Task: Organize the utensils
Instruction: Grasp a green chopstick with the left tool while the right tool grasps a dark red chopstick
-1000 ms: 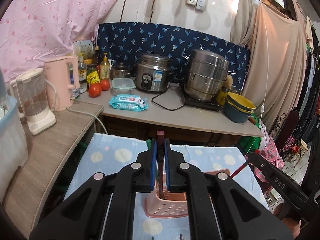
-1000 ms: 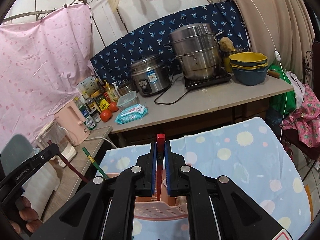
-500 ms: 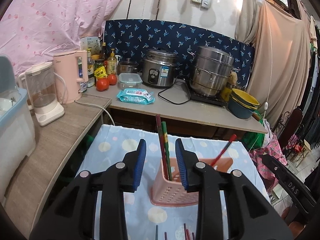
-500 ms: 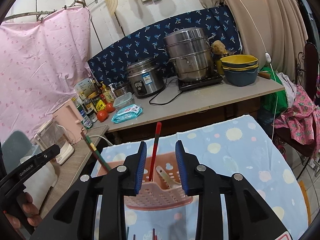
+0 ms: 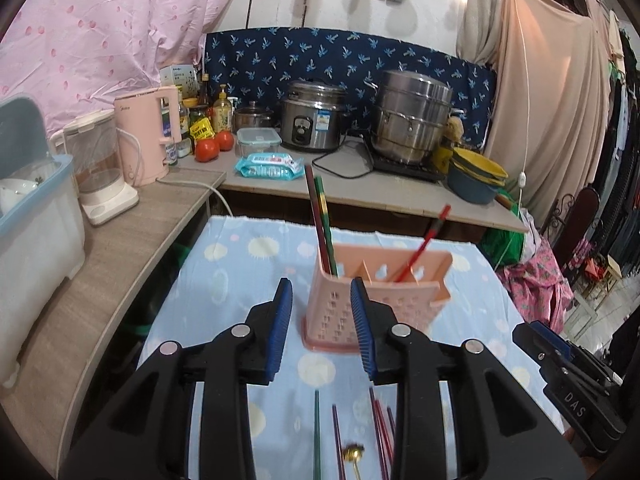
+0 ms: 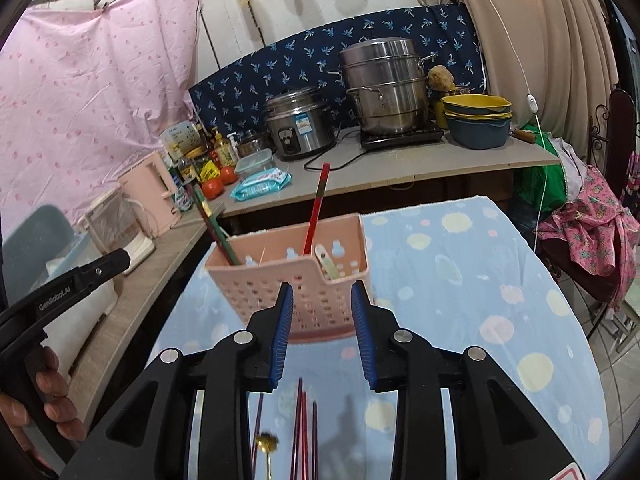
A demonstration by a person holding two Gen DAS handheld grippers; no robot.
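A pink perforated utensil holder (image 5: 372, 292) stands on the blue spotted tablecloth (image 5: 224, 280); it also shows in the right wrist view (image 6: 296, 276). Two chopsticks, dark red and green (image 5: 322, 224), stand in its left compartment, and one red chopstick (image 5: 424, 244) leans in the right one. A pale spoon (image 6: 328, 264) lies in the holder too. Several loose chopsticks (image 5: 380, 432) and a gold spoon (image 5: 354, 454) lie on the cloth near me. My left gripper (image 5: 322, 324) is open and empty, just in front of the holder. My right gripper (image 6: 322, 328) is open and empty too.
A counter behind holds a rice cooker (image 5: 314, 120), a steel steamer pot (image 5: 414, 120), stacked bowls (image 5: 476, 180), tomatoes (image 5: 208, 148) and a wipes pack (image 5: 268, 166). A pink kettle (image 5: 146, 136) and a blender (image 5: 100, 164) stand on the left shelf. Clothes hang at right.
Both grippers were shut on chopsticks over the holder. They have opened, left the chopsticks standing in it, and drawn back toward me and lower.
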